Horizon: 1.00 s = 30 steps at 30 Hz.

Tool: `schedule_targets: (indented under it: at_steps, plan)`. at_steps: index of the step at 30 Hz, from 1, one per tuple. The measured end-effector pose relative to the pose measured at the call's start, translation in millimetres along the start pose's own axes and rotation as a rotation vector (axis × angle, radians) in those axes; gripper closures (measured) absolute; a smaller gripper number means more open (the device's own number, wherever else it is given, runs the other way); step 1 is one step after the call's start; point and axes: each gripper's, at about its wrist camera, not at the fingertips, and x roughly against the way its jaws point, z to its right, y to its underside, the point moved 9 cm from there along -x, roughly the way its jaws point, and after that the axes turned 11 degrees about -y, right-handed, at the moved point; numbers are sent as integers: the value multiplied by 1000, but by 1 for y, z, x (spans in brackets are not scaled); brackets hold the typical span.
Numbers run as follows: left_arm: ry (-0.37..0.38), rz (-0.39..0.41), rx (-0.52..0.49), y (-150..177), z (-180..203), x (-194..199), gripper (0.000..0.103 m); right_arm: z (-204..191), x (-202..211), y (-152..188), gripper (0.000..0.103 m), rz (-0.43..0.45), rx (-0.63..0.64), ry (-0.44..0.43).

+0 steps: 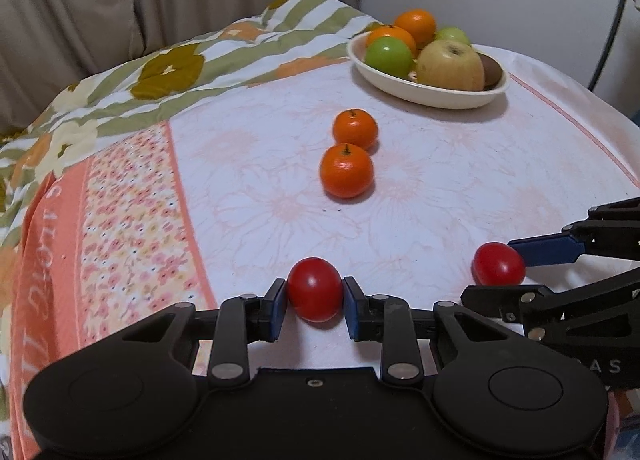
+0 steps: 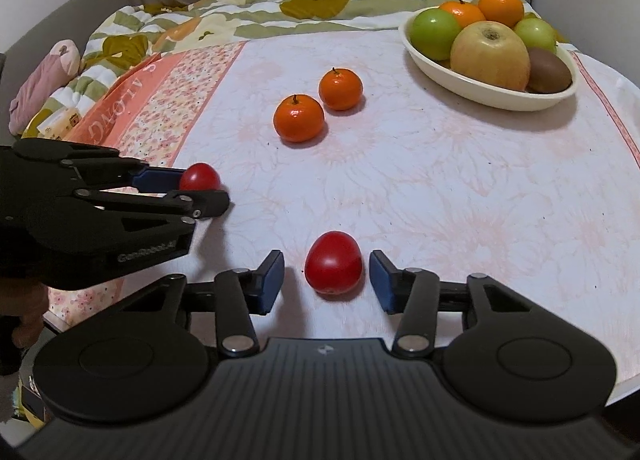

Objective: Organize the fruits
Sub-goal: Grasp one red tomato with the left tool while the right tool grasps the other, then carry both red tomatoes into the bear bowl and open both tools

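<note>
Left gripper clamps 1 tomato; right view alone shows right gripper agape.

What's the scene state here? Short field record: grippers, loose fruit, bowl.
left gripper: shut on left red tomato
right gripper: open, pads either side of right red tomato, gaps visible
loose fruit: two mandarins side by side on tablecloth
bowl: cream, far right; holds two oranges, two green apples, one yellow apple, one kiwi
surface: floral cloth
</note>
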Motion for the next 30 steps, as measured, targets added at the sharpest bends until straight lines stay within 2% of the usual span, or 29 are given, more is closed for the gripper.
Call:
schedule_targets:
  at_steps: [2,16,24,30]
  plan:
    - [-4,0,11,0,-2,3,71,1,-1,-1,58,-1,10,11]
    - [-13,26,109,-24,-2,40,70,10,18,-16,58,22,1,-18]
    - [-22,60,146,-56,11,60,70,32,51,-44,58,67,8,-23]
    - [-22,91,165,-89,26,67,70,65,75,-72,58,119,0,-9]
